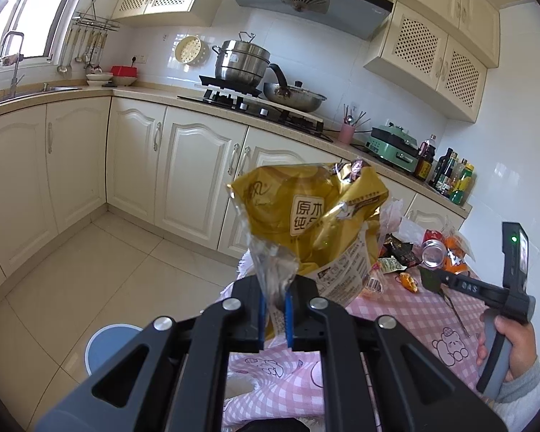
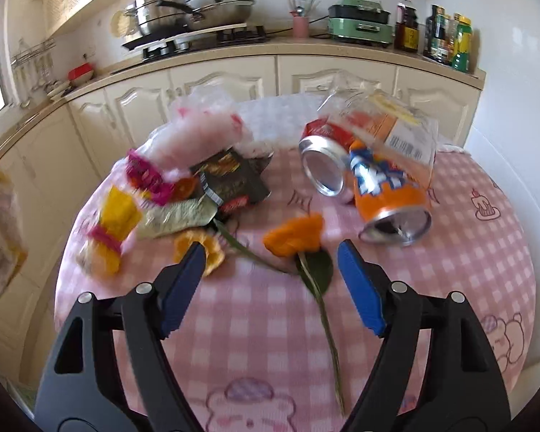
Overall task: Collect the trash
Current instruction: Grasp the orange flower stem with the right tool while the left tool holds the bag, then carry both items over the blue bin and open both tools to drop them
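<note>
My left gripper (image 1: 274,318) is shut on the clear edge of a gold plastic bag (image 1: 306,208) and holds it up in the air past the table's left edge. My right gripper (image 2: 270,252) is open above the pink checked tablecloth (image 2: 255,324), just short of an orange flower (image 2: 293,234) with a green stem. An orange soda can (image 2: 388,194) and a red can (image 2: 324,165) lie on their sides beyond it. Several wrappers (image 2: 226,180) lie at the left. The right gripper also shows in the left wrist view (image 1: 430,279).
A blue round bin (image 1: 104,345) stands on the tiled floor below the left gripper. A clear plastic package (image 2: 396,126) and a crumpled white bag (image 2: 205,126) lie at the table's far side. Cream cabinets, a stove with pots and bottles line the wall behind.
</note>
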`<state>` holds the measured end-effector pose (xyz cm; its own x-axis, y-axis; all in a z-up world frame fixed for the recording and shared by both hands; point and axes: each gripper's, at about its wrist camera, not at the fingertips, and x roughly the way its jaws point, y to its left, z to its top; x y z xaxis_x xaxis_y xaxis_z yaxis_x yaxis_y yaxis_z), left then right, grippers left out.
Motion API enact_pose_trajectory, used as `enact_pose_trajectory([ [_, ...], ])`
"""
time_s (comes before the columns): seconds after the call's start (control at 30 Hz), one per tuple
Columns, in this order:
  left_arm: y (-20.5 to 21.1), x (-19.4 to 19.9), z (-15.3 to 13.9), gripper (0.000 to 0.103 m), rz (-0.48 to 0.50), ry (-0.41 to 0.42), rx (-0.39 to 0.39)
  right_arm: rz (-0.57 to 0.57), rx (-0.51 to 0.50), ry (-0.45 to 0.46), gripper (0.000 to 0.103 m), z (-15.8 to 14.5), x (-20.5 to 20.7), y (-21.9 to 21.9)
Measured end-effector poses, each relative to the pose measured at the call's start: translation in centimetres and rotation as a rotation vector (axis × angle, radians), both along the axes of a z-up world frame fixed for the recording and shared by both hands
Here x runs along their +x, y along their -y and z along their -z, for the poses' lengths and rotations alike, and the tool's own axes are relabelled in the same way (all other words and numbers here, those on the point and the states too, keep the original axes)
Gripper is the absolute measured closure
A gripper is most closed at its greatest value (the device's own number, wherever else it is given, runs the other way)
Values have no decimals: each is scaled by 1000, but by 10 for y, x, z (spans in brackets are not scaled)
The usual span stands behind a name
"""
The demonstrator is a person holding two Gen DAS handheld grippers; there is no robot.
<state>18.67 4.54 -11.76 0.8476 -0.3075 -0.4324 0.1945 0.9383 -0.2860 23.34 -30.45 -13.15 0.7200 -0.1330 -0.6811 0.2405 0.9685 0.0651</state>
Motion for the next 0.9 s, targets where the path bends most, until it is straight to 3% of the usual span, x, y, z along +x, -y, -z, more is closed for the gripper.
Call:
enact_pose_trajectory([
  [0.07, -1, -1, 1, 96, 2, -1, 4, 28, -6, -39, 28, 7, 11, 6],
  [0.1, -1, 0, 1, 96, 3, -2, 7, 25, 18, -55, 34, 10, 15, 9],
  [0.13, -3, 0, 2, 96, 3, -3, 9, 13, 56, -86, 42, 16, 22, 14],
  [0.17, -2, 0, 2, 96, 3, -5, 11, 12, 70, -105, 61, 19, 25, 17],
  [0.2, -4, 1, 3, 96, 3, -7, 10, 11, 81, -110, 68, 20, 26, 20],
  [0.3, -6, 3, 3, 96, 4, -11, 5, 22, 56, -69, 69, 13, 20, 22],
  [0.4, -8, 2, 4, 96, -2, -7, 0, 43, -12, 18, 69, -5, 0, 14],
  [0.47, -11, 1, 4, 96, -9, -6, -5, -2, -1, 90, 69, -23, -17, -2],
  [0.7, -36, -1, 9, 96, -65, -15, -23, -270, -6, 217, 69, -62, -38, -107],
  [0.9, -76, -2, 27, 96, -152, -59, -17, -551, 58, 161, 69, -31, -6, -234],
])
